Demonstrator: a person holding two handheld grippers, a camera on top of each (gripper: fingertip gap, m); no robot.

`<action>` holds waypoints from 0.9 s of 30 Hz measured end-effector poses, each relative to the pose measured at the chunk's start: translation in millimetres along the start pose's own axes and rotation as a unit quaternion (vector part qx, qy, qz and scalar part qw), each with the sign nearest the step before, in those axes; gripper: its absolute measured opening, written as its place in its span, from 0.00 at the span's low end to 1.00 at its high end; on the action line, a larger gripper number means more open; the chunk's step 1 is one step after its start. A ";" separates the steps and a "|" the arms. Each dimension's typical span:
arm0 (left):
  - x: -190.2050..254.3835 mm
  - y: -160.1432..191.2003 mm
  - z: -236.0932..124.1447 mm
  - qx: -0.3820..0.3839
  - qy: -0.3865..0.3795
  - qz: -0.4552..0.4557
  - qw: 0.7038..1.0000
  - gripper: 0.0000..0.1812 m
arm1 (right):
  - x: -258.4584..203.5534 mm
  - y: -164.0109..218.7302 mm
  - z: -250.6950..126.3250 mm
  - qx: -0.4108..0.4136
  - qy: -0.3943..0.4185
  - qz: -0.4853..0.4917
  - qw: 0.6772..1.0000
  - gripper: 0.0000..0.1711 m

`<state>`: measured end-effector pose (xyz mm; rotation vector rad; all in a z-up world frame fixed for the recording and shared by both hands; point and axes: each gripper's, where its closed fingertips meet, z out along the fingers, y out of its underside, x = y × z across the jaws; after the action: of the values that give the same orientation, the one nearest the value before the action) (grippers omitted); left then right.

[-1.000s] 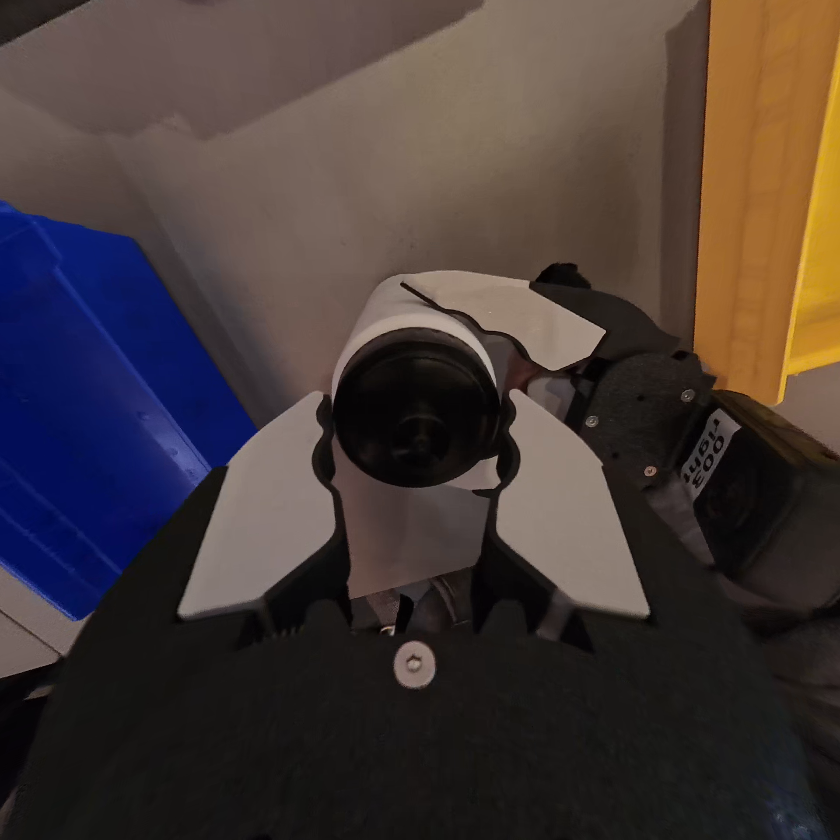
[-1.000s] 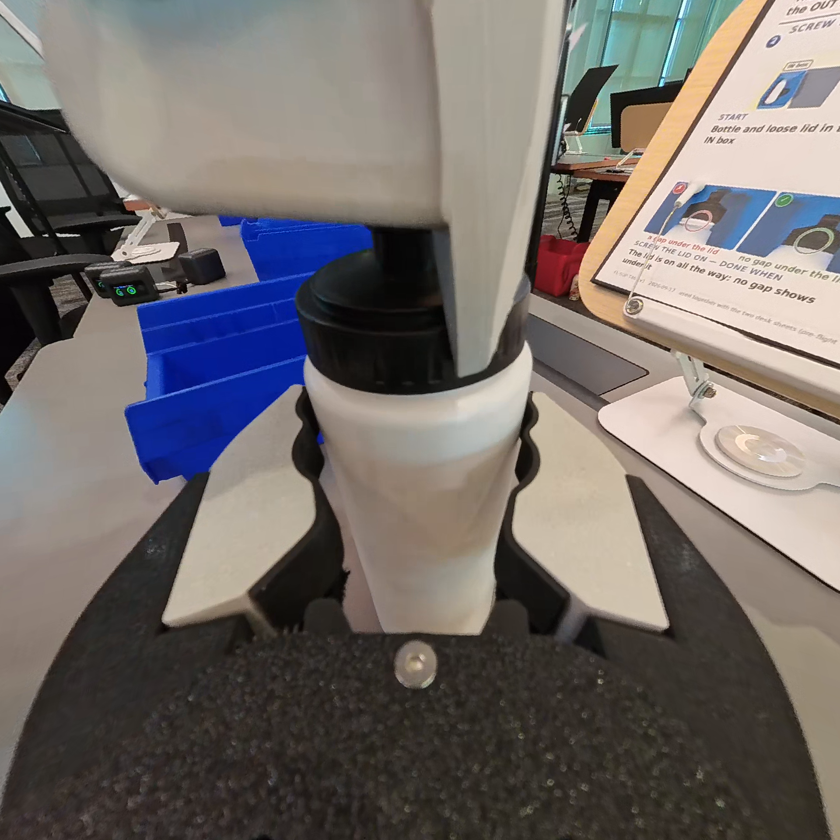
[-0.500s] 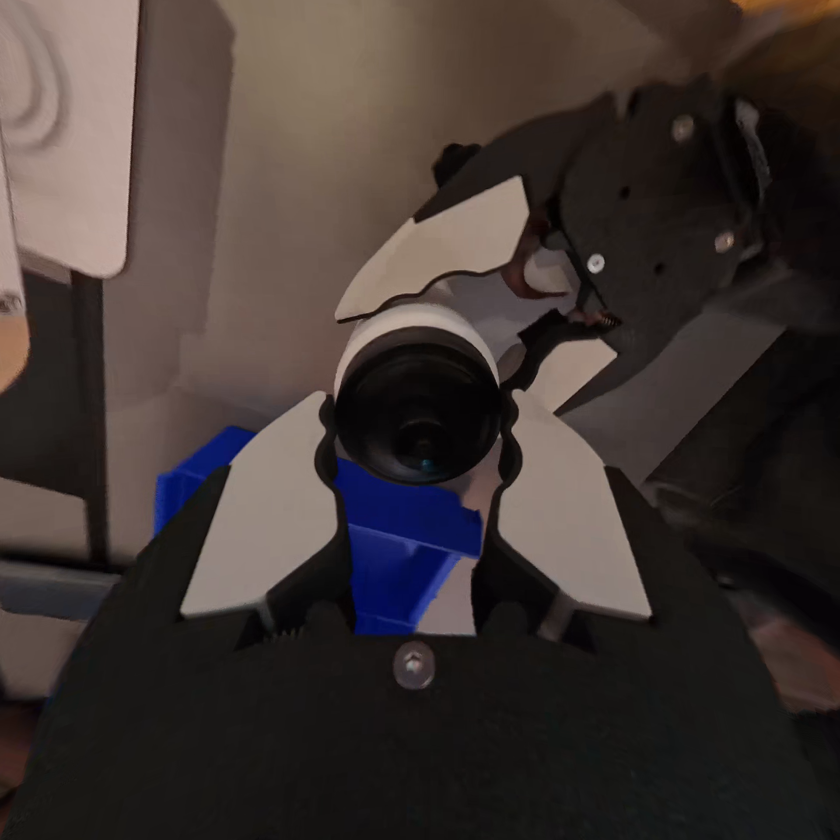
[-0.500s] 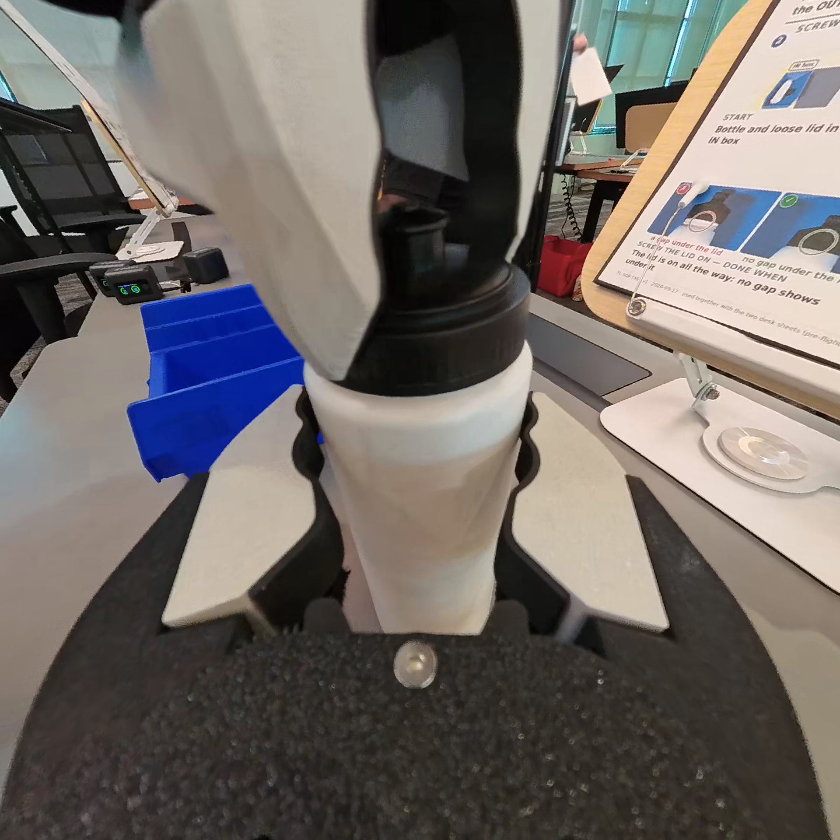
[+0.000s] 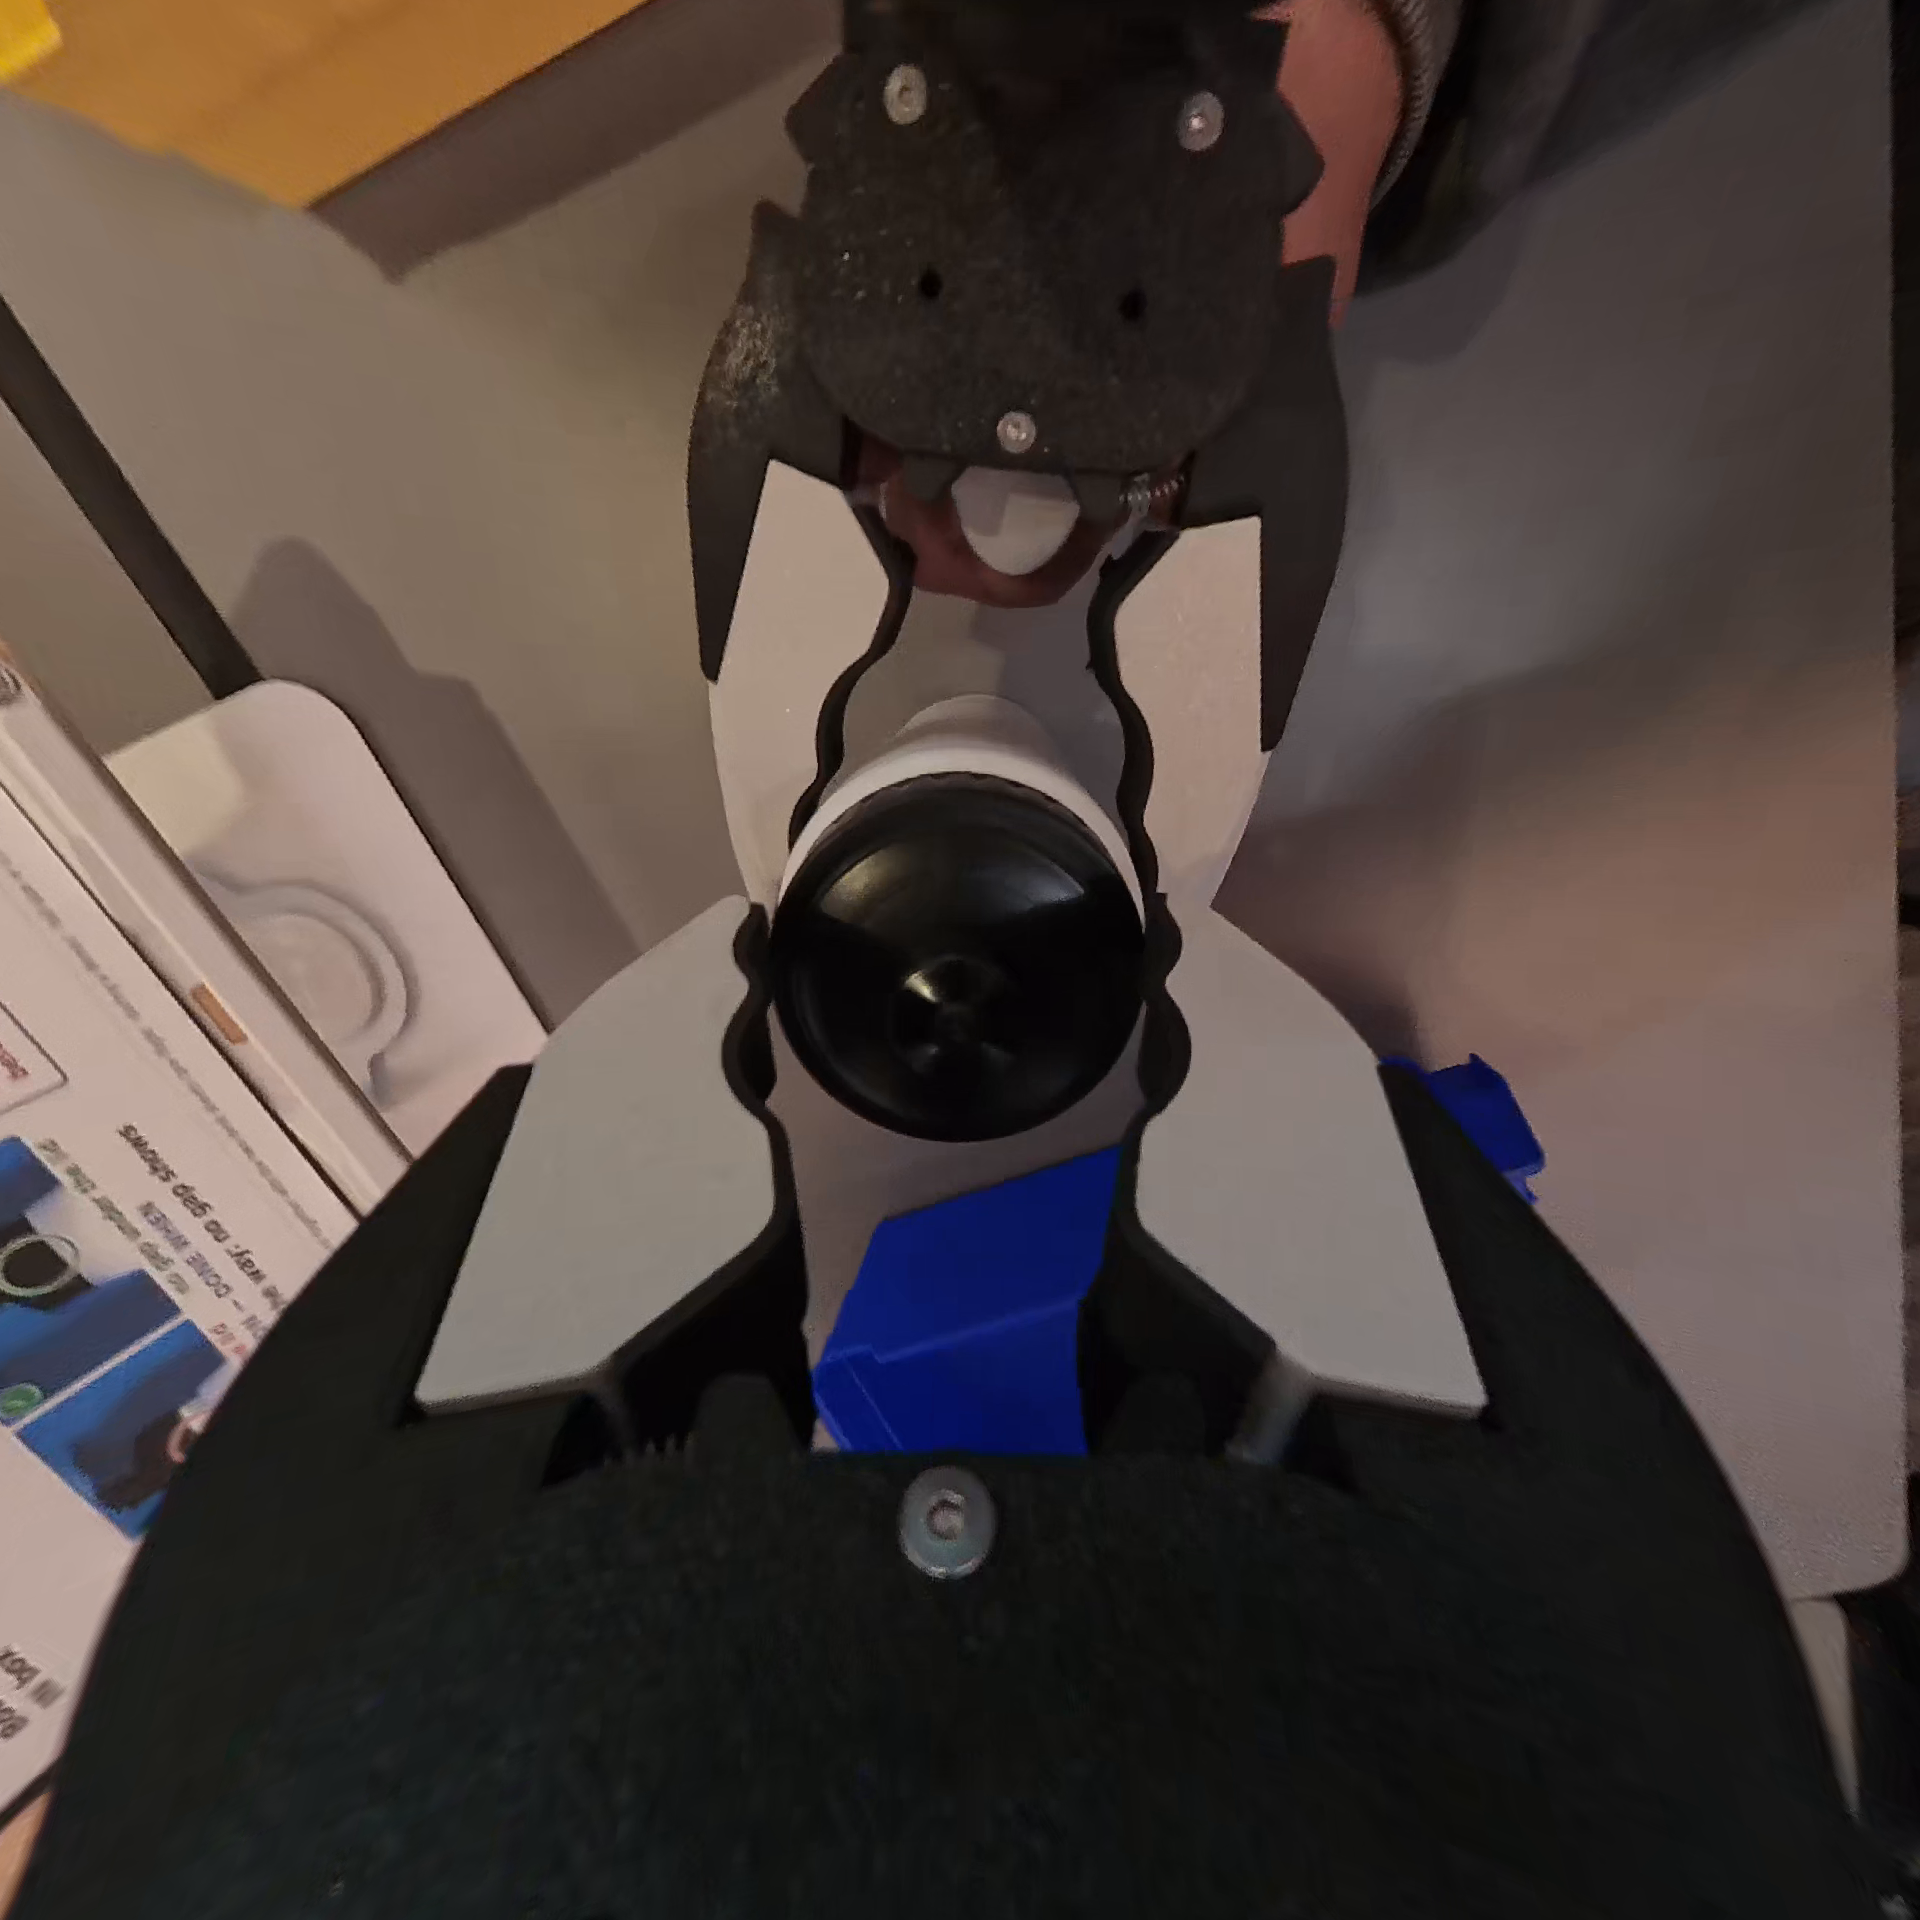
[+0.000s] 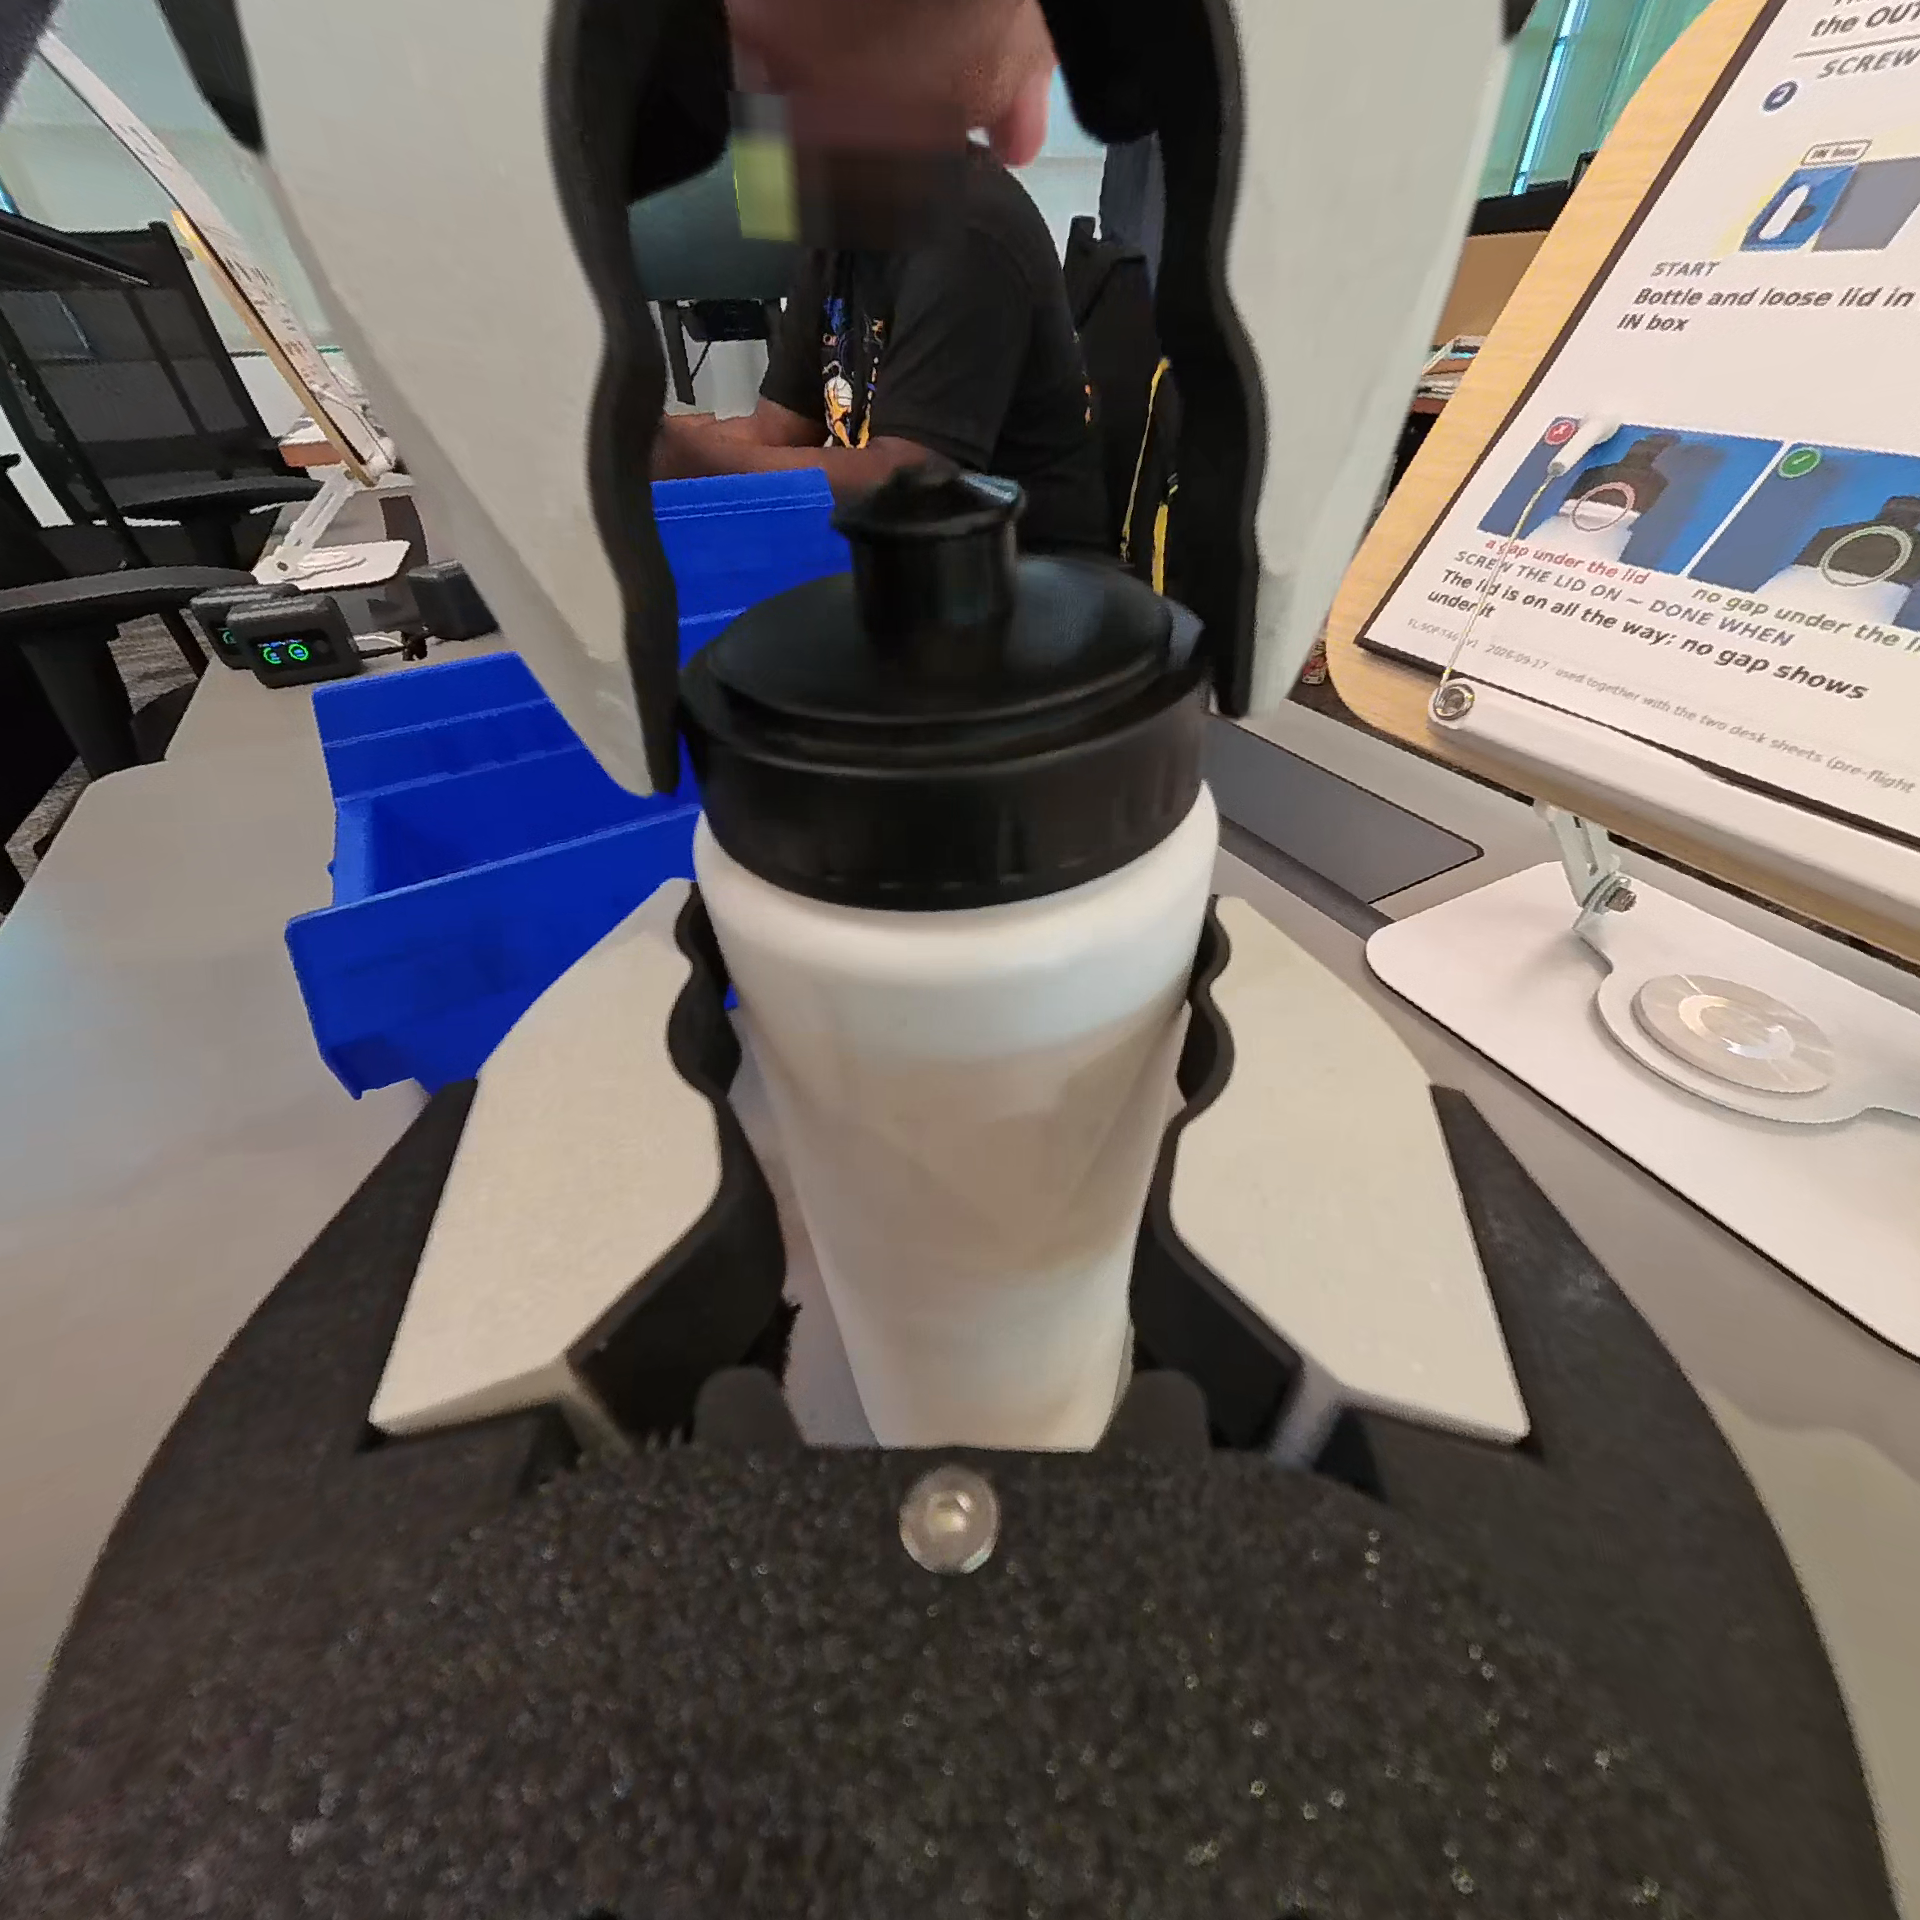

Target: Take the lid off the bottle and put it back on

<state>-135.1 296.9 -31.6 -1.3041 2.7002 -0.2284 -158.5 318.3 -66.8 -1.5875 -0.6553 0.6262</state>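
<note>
Right claw (image 6: 951,987) clamps upright white plastic bottle (image 6: 961,1091) above grey bench (image 6: 156,1039), left claw (image 5: 951,997) pinches its black screw lid (image 5: 951,997); slipping pads could leave lid cross-threaded.

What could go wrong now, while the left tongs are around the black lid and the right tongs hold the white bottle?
1. The left tongs touch only the lid's rim, so they may slip when turning.
2. The white bottle looks soft and dented in the right tongs; harder squeezing could deform it and bind the lid.
3. The blue bin stands close behind; a slip could knock it.
</note>
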 end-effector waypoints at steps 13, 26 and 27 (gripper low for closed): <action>4.6 -16.1 -25.5 0.020 0.065 -0.351 0.934 0.45 | -0.2 -0.1 0.1 0.002 -0.003 0.004 1.000 0.50; -9.5 20.8 -25.0 -0.038 -0.141 -0.675 0.723 0.57 | 0.6 -0.4 0.1 0.007 -0.003 0.011 1.000 0.50; -10.4 20.3 -22.3 -0.036 -0.136 -0.684 0.716 0.57 | 0.5 -0.3 0.2 0.007 -0.003 0.011 1.000 0.50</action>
<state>-148.4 319.3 -13.1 -2.7599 1.0009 -0.0276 -158.2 318.8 -66.5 -1.5817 -0.6369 0.6518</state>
